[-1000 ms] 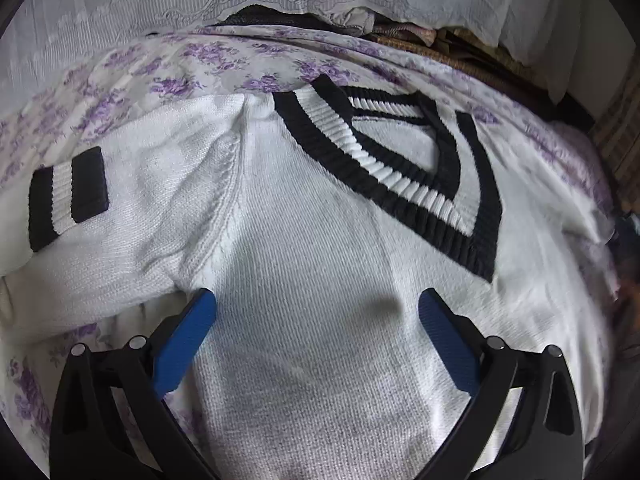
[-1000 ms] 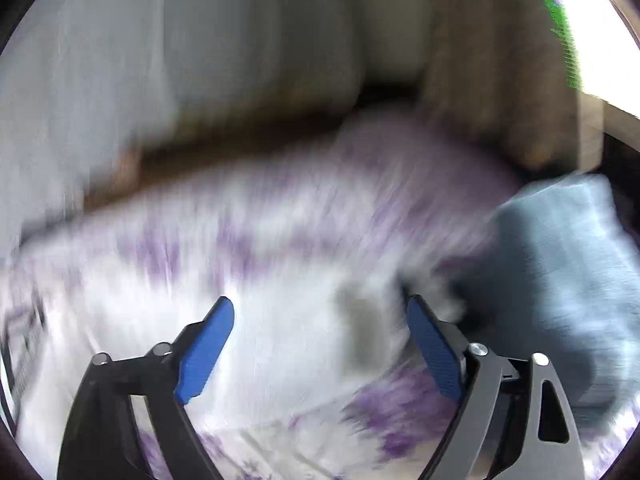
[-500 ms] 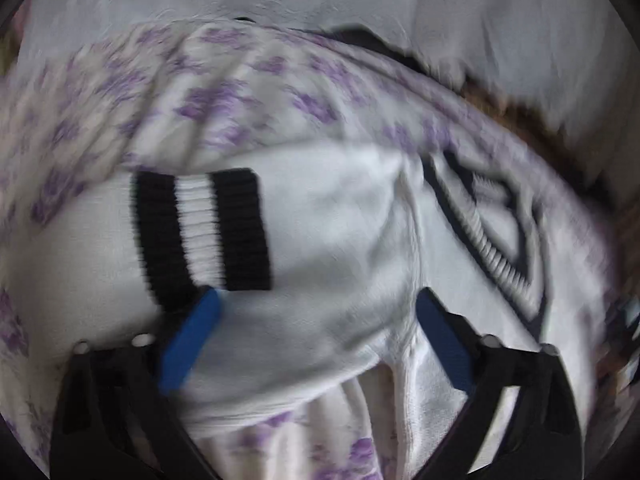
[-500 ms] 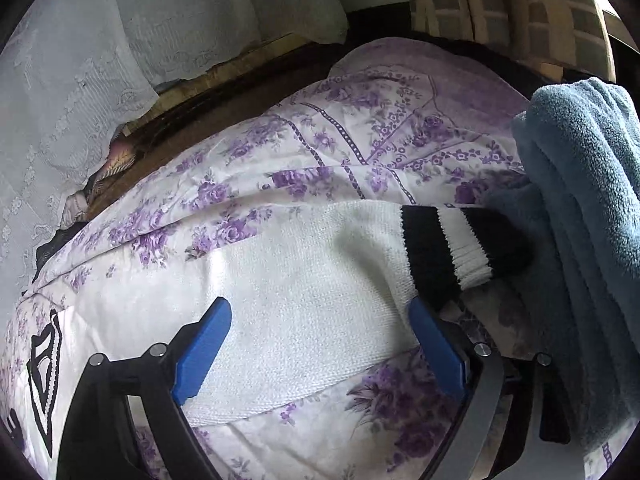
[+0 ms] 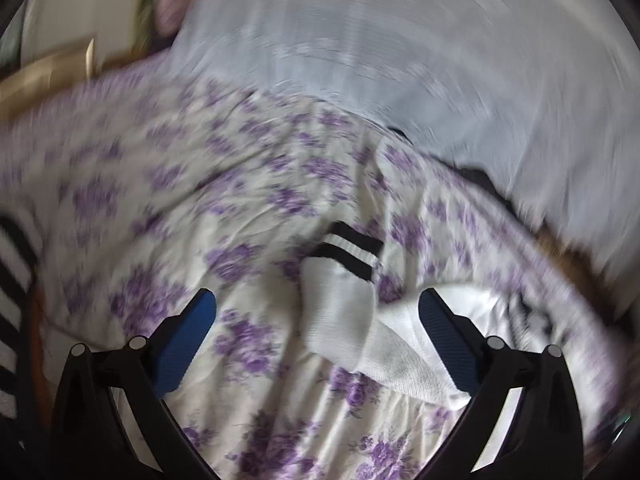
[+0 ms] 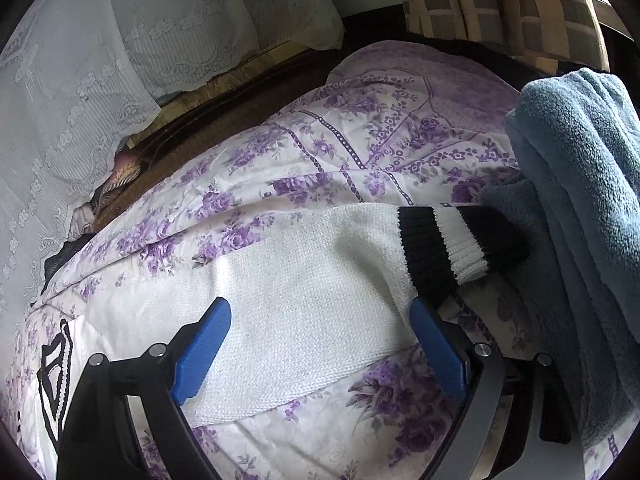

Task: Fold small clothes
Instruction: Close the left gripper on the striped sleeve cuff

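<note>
Sweater (image 6: 304, 296): white knit, ribbed striped cuffs.

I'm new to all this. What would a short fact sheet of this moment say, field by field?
garment: white knit sweater with black-and-white striped cuffs
surface: purple floral bedspread
right sleeve: laid out flat, cuff beside a blue towel
left sleeve: lying on the bedspread
left gripper: jaws opening, nothing pinched
right gripper: open, over the sleeve
folding: not begun

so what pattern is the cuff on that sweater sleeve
Black with one white band, ribbed knit. The cuff shows best in the right wrist view, at the end of the white sleeve.
</note>
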